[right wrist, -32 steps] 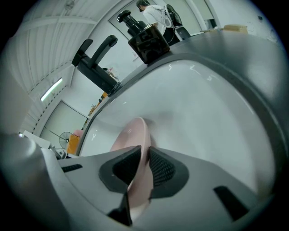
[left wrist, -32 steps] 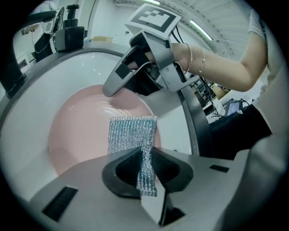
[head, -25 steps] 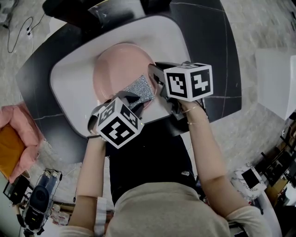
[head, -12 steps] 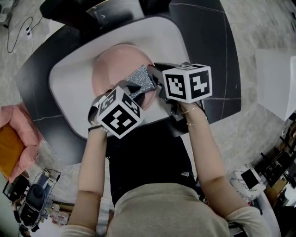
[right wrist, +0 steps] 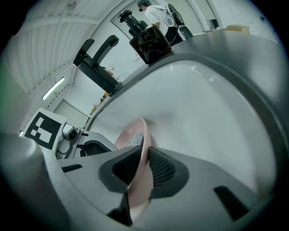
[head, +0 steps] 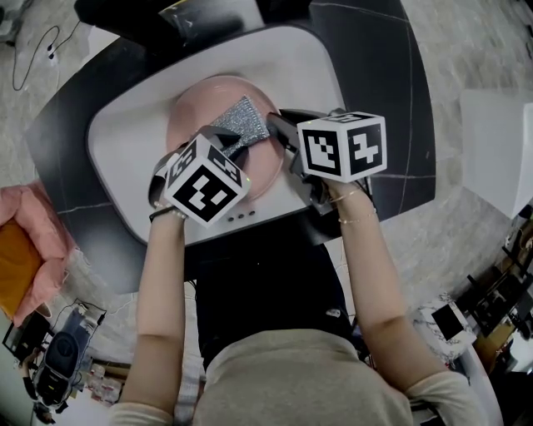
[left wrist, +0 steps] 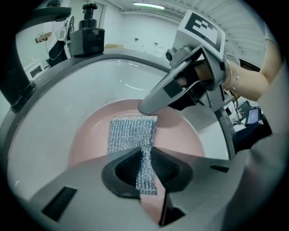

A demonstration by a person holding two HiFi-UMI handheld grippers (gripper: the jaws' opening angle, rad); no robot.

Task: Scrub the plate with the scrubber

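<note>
I stand at a dark counter (head: 391, 100) over a pale marbled floor (head: 475, 50). A pink cloth (head: 29, 225) lies at my left; a strip light (left wrist: 149, 6) glows overhead.

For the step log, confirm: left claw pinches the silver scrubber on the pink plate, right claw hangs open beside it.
Wrong on the right claw: the right gripper view shows it shut on the rim of the pink plate, not open. The left claw does pinch the silver scrubber on the plate.
</note>
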